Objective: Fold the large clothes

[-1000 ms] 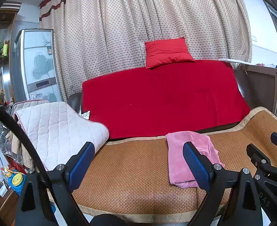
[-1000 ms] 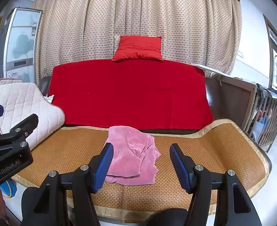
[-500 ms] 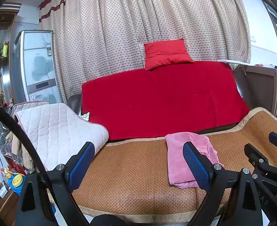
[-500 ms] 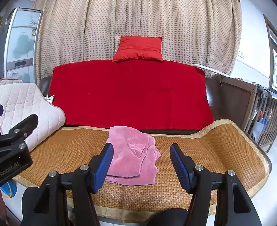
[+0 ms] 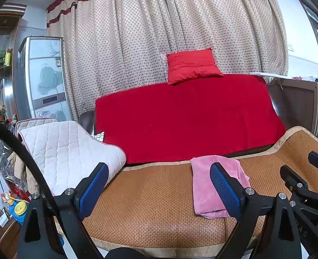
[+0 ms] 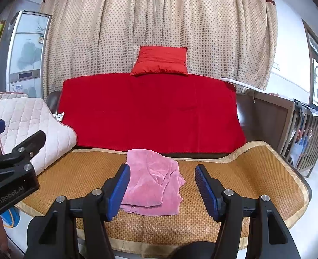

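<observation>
**Pink cloth on the sofa mat, both tongs wide open**

The pink garment point(image 6: 153, 181) lay in a loose, wrinkly, roughly folded heap on the woven mat point(image 6: 256, 172) covering the sofa seat, near the middle. Left tongs point(image 5: 159, 190) and right tongs point(image 6: 160, 185) both hung short of it, spread apart and holding nothing.

Honestly it could've been a finished rough fold or a pile waiting to be sorted, couldn't tell. The risk I saw: the soft plush layers bunch up, so a pinch might've caught several at once and dragged the whole lump. It also sat close to the mat's front edge.

Around it: red throw point(image 6: 150, 112), red cushion point(image 6: 160, 61), quilted pad point(image 5: 68, 151) on the left. Nothing blocked the reach.
</observation>
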Motion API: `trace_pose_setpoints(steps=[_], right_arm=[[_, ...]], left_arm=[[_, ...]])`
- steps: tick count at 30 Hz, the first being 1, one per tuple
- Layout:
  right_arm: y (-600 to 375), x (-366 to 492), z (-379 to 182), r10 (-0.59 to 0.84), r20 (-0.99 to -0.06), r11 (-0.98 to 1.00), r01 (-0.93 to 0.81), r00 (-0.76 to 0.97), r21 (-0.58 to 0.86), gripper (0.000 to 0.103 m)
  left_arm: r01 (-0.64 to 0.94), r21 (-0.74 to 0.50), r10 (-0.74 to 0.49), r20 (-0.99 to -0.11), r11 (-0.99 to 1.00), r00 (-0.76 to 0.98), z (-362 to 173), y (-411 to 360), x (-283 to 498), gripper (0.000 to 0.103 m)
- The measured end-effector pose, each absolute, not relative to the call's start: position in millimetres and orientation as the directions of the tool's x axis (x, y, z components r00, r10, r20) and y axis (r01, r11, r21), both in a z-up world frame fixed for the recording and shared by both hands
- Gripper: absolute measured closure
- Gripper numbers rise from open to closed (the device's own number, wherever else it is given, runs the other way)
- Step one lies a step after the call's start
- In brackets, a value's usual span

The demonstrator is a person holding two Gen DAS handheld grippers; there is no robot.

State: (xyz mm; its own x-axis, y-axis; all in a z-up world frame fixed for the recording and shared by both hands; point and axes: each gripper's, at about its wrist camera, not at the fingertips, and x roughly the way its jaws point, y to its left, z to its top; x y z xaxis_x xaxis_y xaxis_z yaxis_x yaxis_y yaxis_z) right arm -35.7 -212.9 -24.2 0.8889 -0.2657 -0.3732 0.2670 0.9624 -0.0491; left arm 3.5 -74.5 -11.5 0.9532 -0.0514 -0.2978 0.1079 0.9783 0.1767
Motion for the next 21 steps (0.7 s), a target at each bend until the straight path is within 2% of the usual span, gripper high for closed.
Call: trace_pose_setpoints(steps=[21], right_arm=[[-214.4,-29.9,-26.6,-0.274,-0.388,0.960,0.273,0.880,-0.061,0.036]], left_arm=[[0.114,0.182,-0.054,-0.304,0.977,0.951,-14.3,-73.8,6.8,0.008]])
